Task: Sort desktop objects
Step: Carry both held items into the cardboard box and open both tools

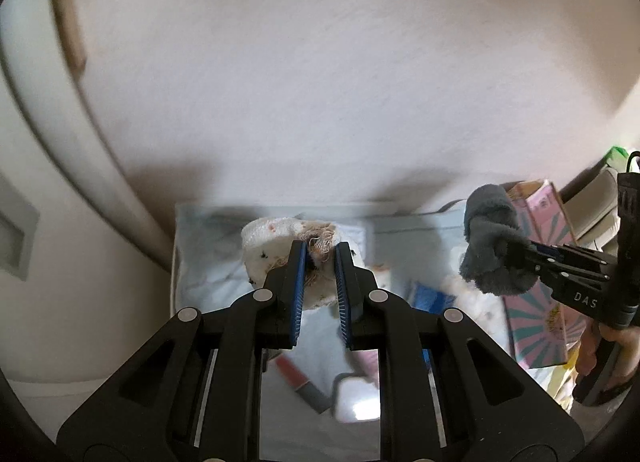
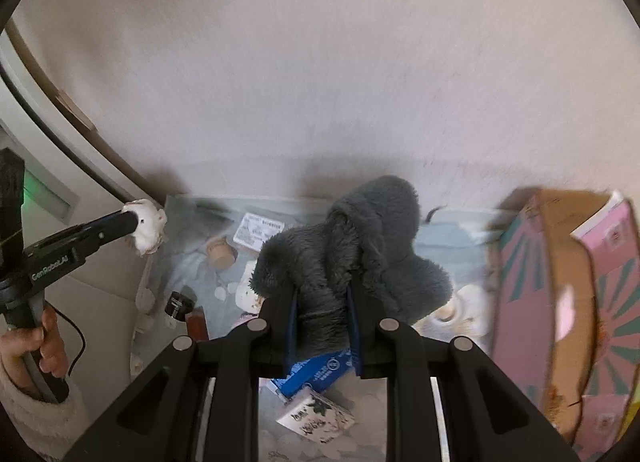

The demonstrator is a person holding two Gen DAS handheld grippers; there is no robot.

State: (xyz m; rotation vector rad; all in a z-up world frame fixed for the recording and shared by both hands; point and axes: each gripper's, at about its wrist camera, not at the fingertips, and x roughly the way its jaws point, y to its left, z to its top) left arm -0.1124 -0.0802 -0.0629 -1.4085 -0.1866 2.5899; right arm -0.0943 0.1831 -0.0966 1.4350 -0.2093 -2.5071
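Observation:
My left gripper (image 1: pixel 321 252) is shut on a crumpled white cloth (image 1: pixel 276 246) with pink and black marks, held up above the desk; the cloth also shows in the right wrist view (image 2: pixel 147 226) at the far left. My right gripper (image 2: pixel 322 294) is shut on a fuzzy dark grey cloth (image 2: pixel 360 238), also lifted; it shows in the left wrist view (image 1: pixel 490 238) at the right. Below lies a pale blue desk mat (image 2: pixel 448 238) with small items scattered on it.
An open pink and teal cardboard box (image 2: pixel 560 302) stands at the right. On the mat lie a blue packet (image 2: pixel 320 372), a white printed card (image 2: pixel 316 418), a brown jar (image 2: pixel 220 254), a black cap (image 2: pixel 180 302) and a red-brown stick (image 1: pixel 300 380). A white wall rises behind.

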